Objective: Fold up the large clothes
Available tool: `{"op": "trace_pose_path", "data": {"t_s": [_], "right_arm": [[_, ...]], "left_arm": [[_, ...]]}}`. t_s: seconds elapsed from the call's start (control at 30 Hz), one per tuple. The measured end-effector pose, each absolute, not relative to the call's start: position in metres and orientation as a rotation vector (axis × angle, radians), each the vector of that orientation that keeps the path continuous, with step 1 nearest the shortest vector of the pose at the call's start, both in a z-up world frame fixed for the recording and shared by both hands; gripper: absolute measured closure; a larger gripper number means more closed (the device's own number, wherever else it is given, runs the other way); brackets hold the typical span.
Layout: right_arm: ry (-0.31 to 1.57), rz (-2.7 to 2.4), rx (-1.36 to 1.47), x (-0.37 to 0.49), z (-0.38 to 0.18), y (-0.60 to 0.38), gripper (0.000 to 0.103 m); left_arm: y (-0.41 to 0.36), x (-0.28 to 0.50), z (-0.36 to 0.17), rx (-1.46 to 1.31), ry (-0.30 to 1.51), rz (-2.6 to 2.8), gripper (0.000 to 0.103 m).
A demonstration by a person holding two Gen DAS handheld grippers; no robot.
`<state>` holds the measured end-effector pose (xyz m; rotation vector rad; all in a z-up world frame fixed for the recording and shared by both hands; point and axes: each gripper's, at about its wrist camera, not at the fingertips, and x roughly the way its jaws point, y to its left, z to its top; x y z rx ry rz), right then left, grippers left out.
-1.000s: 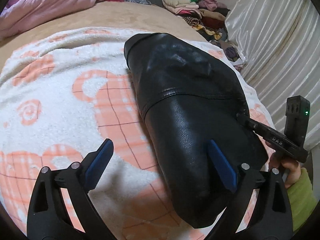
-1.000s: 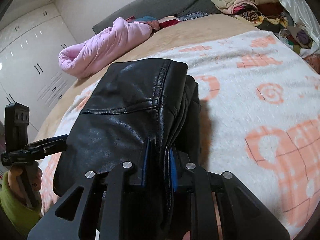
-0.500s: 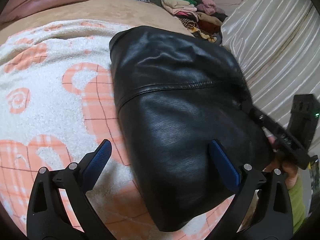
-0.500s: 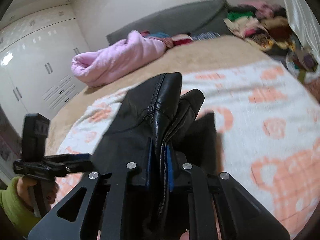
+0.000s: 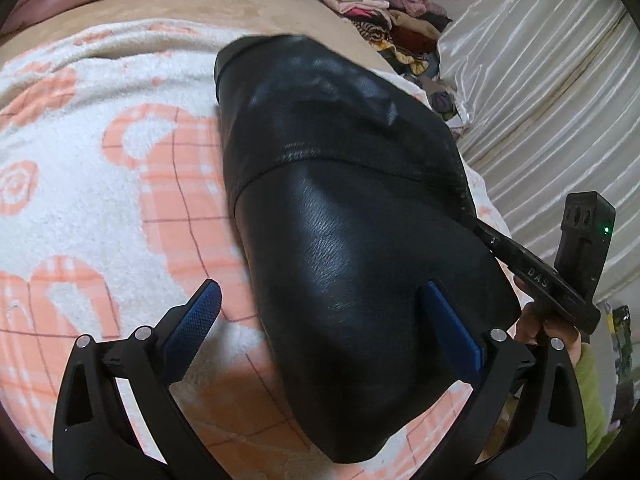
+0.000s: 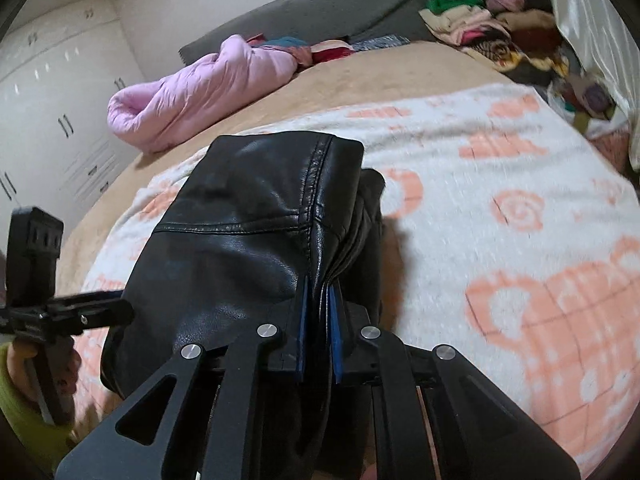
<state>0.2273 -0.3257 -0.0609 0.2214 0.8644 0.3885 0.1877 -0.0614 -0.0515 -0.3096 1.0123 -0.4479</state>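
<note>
A black leather jacket (image 5: 352, 216), folded into a thick bundle, lies on a white and orange blanket (image 5: 100, 184) on the bed. It also shows in the right wrist view (image 6: 248, 232). My right gripper (image 6: 318, 300) is shut on the jacket's layered edge; it also shows at the jacket's right side in the left wrist view (image 5: 486, 240). My left gripper (image 5: 320, 320) is open and empty, its jaws wide apart above the jacket's near end. It shows at the far left in the right wrist view (image 6: 116, 308).
A pink padded coat (image 6: 200, 92) lies at the far side of the bed. A pile of mixed clothes (image 6: 492, 32) is heaped at the far right corner by a white curtain (image 5: 540, 92). White wardrobes (image 6: 52, 112) stand to the left.
The right gripper lifted the jacket's edge and then lowered it again, still shut on it. The jacket shifted slightly on the blanket. The left gripper stayed open above it.
</note>
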Motion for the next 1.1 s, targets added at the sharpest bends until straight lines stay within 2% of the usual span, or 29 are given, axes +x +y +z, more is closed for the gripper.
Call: {"op": "trace_pose_path", "data": {"t_s": [0.4,0.43,0.53,0.57,0.6,0.73,0.93,0.97,1.0,1.03,1.07,1.1], "right_arm": [[0.841,0.378,0.250,0.223,-0.039,-0.324,0.083],[0.839,0.379,0.255,0.222,-0.036,-0.324,0.078],[0.809,0.399,0.279,0.215,-0.022,-0.325,0.043],[0.804,0.402,0.290,0.212,-0.018,-0.327,0.028],[0.807,0.411,0.310,0.208,-0.015,-0.328,0.020],[0.870,0.408,0.370,0.199,-0.022,-0.334,0.014],[0.994,0.443,0.559,0.196,-0.058,-0.341,0.014],[1.003,0.453,0.581,0.198,-0.063,-0.340,0.021],[1.008,0.463,0.591,0.198,-0.065,-0.337,0.044],[1.007,0.474,0.582,0.200,-0.065,-0.332,0.059],[0.997,0.468,0.551,0.199,-0.062,-0.329,0.071],[0.973,0.472,0.514,0.198,-0.055,-0.324,0.079]], "left_arm": [[-0.062,0.187,-0.053,-0.318,1.011,-0.445,0.009],[-0.062,0.187,-0.053,-0.319,1.011,-0.445,0.009],[-0.064,0.187,-0.055,-0.321,1.016,-0.450,0.009],[-0.064,0.187,-0.056,-0.319,1.016,-0.449,0.009],[-0.065,0.187,-0.056,-0.320,1.015,-0.448,0.009],[-0.064,0.186,-0.057,-0.327,1.013,-0.450,0.009],[-0.062,0.185,-0.059,-0.325,1.012,-0.450,0.009],[-0.061,0.184,-0.059,-0.326,1.012,-0.450,0.009],[-0.060,0.184,-0.059,-0.332,1.014,-0.451,0.009],[-0.060,0.184,-0.059,-0.334,1.016,-0.452,0.009],[-0.061,0.184,-0.059,-0.328,1.021,-0.450,0.009],[-0.062,0.184,-0.058,-0.321,1.021,-0.449,0.009]]}}
